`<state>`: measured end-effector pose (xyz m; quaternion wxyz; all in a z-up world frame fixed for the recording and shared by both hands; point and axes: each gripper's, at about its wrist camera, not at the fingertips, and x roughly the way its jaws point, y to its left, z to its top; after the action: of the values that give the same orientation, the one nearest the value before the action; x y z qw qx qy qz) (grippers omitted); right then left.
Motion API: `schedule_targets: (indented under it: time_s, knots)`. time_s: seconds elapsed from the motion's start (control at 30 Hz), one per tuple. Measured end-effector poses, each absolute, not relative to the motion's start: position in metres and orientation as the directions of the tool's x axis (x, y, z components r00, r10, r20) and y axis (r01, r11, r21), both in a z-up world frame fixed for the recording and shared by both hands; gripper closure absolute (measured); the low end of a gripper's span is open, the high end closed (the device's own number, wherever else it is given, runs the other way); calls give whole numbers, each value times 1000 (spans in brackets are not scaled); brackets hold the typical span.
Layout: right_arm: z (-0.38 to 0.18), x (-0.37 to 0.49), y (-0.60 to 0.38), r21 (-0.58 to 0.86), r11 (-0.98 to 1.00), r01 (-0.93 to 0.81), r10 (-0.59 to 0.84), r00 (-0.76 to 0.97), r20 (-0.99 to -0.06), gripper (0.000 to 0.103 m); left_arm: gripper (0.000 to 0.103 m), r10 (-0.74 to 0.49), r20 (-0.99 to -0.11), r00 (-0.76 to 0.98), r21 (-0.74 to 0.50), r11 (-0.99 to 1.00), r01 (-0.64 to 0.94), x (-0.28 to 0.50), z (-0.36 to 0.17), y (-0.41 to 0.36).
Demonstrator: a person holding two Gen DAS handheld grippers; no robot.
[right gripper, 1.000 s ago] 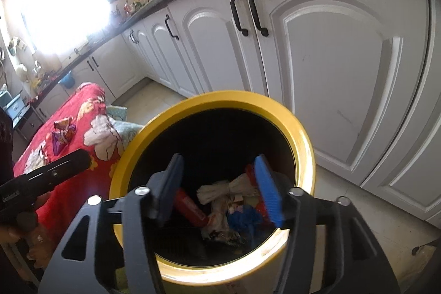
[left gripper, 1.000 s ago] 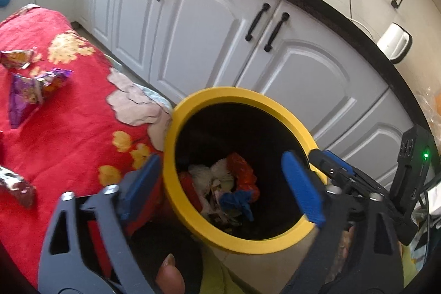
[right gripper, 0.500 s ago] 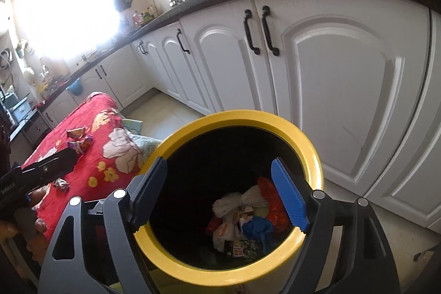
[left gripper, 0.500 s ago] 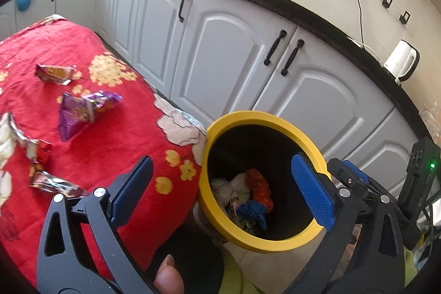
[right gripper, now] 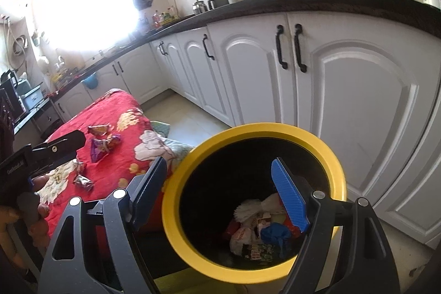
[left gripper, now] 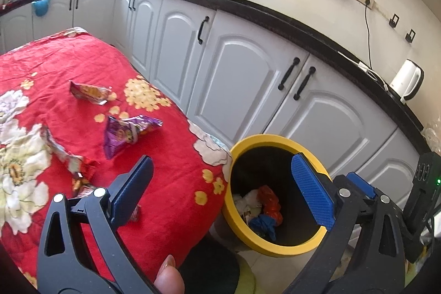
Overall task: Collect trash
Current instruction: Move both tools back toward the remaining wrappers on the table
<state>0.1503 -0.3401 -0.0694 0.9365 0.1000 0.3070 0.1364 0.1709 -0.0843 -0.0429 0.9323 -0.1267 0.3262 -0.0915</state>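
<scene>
Two grippers, left (left gripper: pixel 220 192) and right (right gripper: pixel 220 197), both gaping empty; right's jaws just widening; four wrappers (left gripper: pixel 129 131) lying at bin's (left gripper: pixel 256 139) nine o'clock

A table is being covered by a red floral cloth (left gripper: pixel 171 183), and several snack wrappers are being borne on it: an orange wrapper (left gripper: pixel 89 92), a purple wrapper (left gripper: pixel 125 132), and crumpled silvery wrappers (left gripper: pixel 69 156) nearer the left edge. A yellow-rimmed bin (left gripper: pixel 261 247) is being carried by the tiled floor (right gripper: pixel 187 112), just beside the table's corner.

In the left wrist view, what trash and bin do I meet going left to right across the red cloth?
Silver-red wrapper → orange wrapper → purple wrapper → yellow-rimmed bin, already holding trash.
</scene>
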Motion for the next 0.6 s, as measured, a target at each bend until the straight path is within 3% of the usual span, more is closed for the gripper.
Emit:
schedule_targets:
  time_s: [0.6]
  knots:
    - [-47,140,-285,231,927,-297,376,759,-532,27,11,-154,-542,826,-315,949,-30,153,-21,-20]
